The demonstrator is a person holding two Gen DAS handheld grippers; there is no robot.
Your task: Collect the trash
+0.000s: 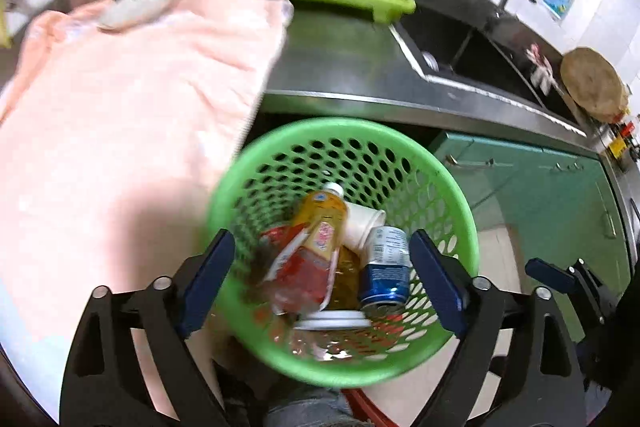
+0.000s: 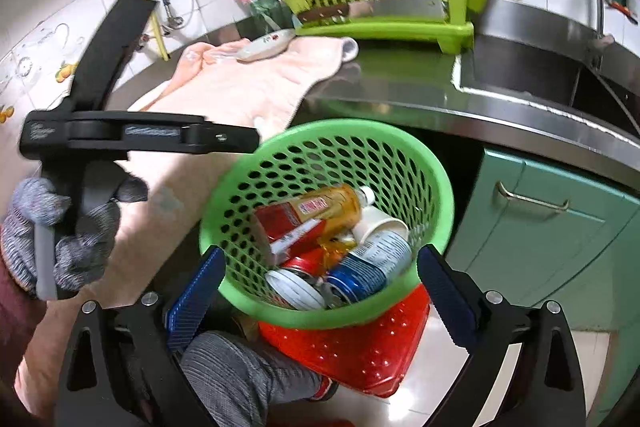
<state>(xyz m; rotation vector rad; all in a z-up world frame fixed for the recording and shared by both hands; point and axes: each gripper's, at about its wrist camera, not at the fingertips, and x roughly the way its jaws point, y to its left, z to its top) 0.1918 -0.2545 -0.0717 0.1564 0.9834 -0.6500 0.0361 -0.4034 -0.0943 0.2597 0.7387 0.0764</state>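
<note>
The basket (image 1: 344,251) below the table (image 1: 340,67) edge already holds a bottle (image 1: 324,223), can (image 1: 386,267) and cup (image 1: 362,223); both jaws are spread, empty; the task seems nearly done.

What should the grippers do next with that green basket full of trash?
Probably sweep the counter for leftovers. The green basket already holds a tea bottle, a blue can and a white cup. The left gripper and right gripper are open and empty.
</note>
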